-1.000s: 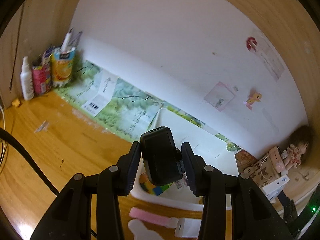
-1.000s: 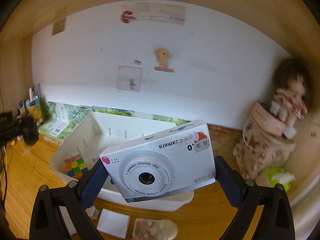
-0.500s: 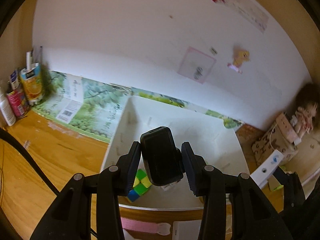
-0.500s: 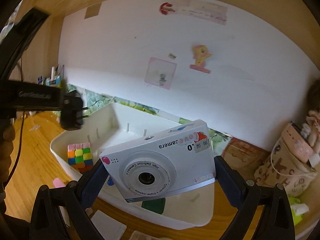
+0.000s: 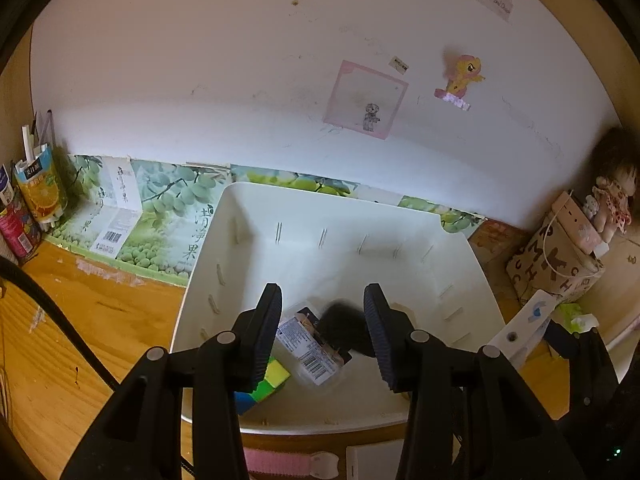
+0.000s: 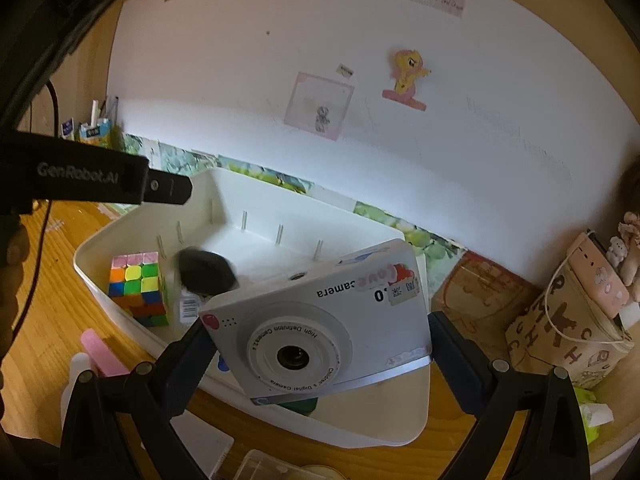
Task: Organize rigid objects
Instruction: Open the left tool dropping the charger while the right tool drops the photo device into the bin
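Tongs on the left [image 5: 322, 332] have just been opening above a white bin [image 5: 460, 240] on the wooden tabletop [image 5: 80, 320], jaws apart, a blurred black object [image 5: 346, 332] loose in the bin below them beside a colour cube [image 6: 138, 286]. Right tongs [image 6: 316, 340] clamp a white toy camera [image 6: 320, 320] over the bin's near edge.

Bench [image 5: 72, 344]: wood, visible grain, satin sheen. Bin [image 5: 460, 280]: smooth white plastic, slightly glossy. Toy camera [image 6: 320, 320]: glossy white plastic, paper stickers. Cube [image 6: 138, 280]: glossy coloured plastic. Left claw fingers [image 5: 264, 332]: matt black, ribbed pads.
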`<act>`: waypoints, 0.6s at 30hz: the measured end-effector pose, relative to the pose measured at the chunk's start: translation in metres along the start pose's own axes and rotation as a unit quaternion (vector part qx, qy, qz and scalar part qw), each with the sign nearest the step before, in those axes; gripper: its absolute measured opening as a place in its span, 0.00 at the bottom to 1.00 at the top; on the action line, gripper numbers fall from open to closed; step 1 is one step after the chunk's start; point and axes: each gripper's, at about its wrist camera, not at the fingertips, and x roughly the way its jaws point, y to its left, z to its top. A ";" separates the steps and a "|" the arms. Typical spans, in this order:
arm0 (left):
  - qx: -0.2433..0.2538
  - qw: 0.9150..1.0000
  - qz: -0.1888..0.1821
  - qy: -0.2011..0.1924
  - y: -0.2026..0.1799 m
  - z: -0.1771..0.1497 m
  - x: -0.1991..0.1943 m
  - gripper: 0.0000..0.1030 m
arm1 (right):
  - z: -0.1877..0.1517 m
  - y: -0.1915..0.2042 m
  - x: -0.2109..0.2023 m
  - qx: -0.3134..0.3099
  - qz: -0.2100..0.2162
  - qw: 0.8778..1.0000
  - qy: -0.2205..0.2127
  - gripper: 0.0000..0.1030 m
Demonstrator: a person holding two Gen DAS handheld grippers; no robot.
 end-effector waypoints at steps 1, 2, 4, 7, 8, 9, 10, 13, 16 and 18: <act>-0.002 1.000 -0.001 0.000 0.000 0.001 -0.001 0.55 | 0.000 0.000 0.000 -0.001 -0.001 1.000 0.003 0.98; -0.005 1.000 0.000 -0.003 0.001 0.001 -0.004 0.58 | 0.000 0.000 0.000 -0.001 -0.002 1.000 0.005 0.98; -0.006 1.000 0.002 -0.012 0.002 0.002 -0.009 0.66 | 0.001 0.002 -0.003 -0.005 -0.006 1.000 0.004 0.99; -0.010 1.000 0.006 -0.027 0.003 0.004 -0.020 0.70 | 0.004 0.003 -0.017 -0.010 -0.009 1.000 -0.025 0.99; -0.013 0.999 0.006 -0.030 0.004 0.004 -0.024 0.70 | 0.005 0.003 -0.021 -0.008 -0.007 0.999 -0.031 0.99; -0.015 0.999 0.005 -0.033 0.005 0.004 -0.027 0.70 | 0.007 0.003 -0.026 -0.008 -0.006 0.999 -0.037 0.99; -0.018 0.999 0.005 -0.037 0.005 0.005 -0.031 0.72 | 0.008 0.004 -0.030 -0.009 -0.005 0.999 -0.041 0.99; -0.023 0.998 0.004 -0.057 0.006 0.004 -0.047 0.77 | 0.011 0.007 -0.042 -0.016 -0.008 0.998 -0.055 0.99; -0.027 0.997 0.001 -0.075 0.006 0.002 -0.065 0.80 | 0.014 0.008 -0.056 -0.018 -0.012 0.997 -0.069 0.99; -0.030 0.996 -0.001 -0.086 0.007 0.000 -0.076 0.80 | 0.015 0.009 -0.067 -0.018 -0.018 0.996 -0.080 0.99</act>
